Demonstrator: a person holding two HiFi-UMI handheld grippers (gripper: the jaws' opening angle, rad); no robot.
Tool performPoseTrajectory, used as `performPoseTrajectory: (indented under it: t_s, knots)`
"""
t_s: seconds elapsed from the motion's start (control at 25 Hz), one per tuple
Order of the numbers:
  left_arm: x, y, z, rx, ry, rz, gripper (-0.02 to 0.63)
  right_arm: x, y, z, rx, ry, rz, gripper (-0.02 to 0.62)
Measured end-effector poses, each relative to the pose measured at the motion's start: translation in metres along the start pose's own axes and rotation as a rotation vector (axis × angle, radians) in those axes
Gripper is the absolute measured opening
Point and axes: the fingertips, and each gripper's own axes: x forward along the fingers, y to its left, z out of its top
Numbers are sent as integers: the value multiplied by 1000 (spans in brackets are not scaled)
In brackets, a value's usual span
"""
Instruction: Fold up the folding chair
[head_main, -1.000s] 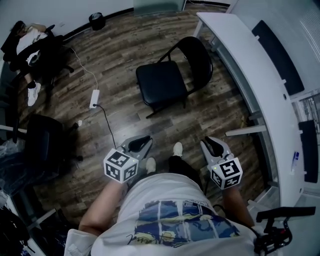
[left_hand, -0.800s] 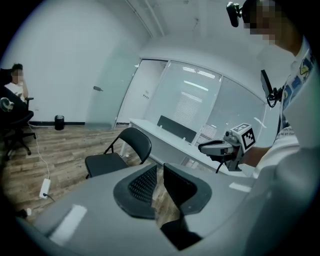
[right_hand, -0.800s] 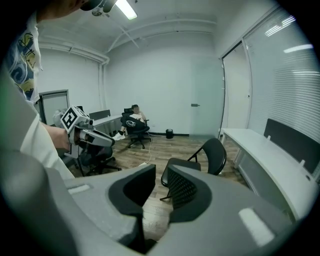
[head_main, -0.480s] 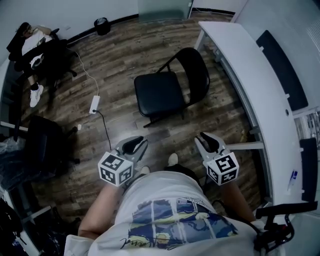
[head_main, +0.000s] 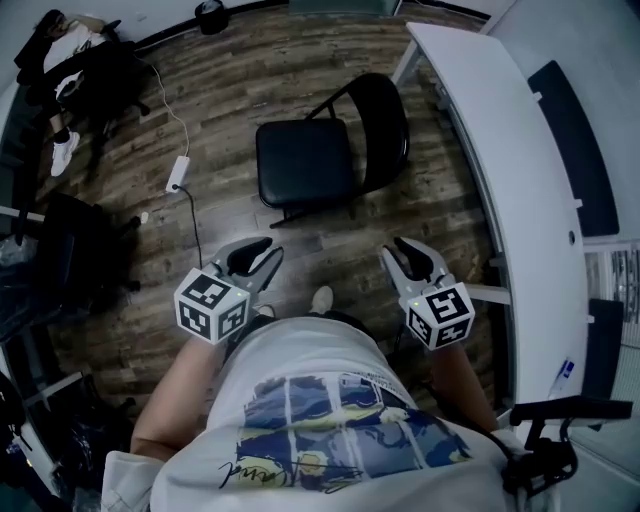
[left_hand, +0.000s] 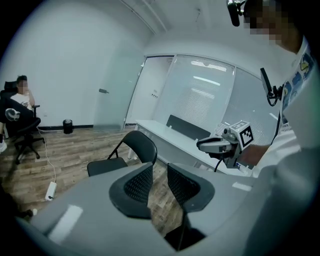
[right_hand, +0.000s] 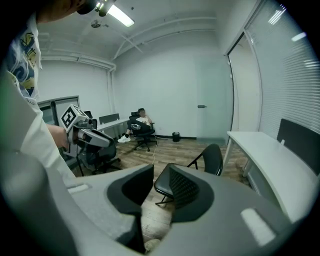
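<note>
A black folding chair stands unfolded on the wood floor, seat toward the left, backrest toward the white desk. It also shows in the left gripper view as the chair and in the right gripper view as the chair. My left gripper hangs short of the chair's front, jaws opening with nothing between them. My right gripper is level with it on the right, jaws also opening and empty. Neither touches the chair.
A long white desk runs along the right. A power strip with a cable lies on the floor at left. A person sits on an office chair in the far left corner; another dark chair stands nearer.
Both grippers have moved forward toward the chair, which now sits closer below me. Both pairs of jaws have parted a little.
</note>
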Motion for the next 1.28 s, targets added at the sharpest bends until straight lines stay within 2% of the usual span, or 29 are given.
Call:
performPoseTrajectory:
  t_s: [0.12,0.24,0.48,0.64,0.88,1.0,1.28]
  knots:
    - [15,-4,6,0,13,32,104,-6,-20,-10,19,20,7,87]
    - [34,-16,4,-12,11,29,124,-24,-40,-27,32,43,-24,87]
    - [49,-14,4,-21,22,70,138,-30,-57,-42,60,32,-42,87]
    - [69,-23,11,-5,30,59,147,-41,-75,-51,93,33,-69,87]
    - [76,-22,9,-12,34,81,153,-34,-83,-63,90,52,-58,87]
    - [83,-16,0,-37,55,90,164,-26,-94,-66,104,61,-51,95]
    - [99,14,-20,-127,75,57,187,7,-107,-58,93,96,-61,123]
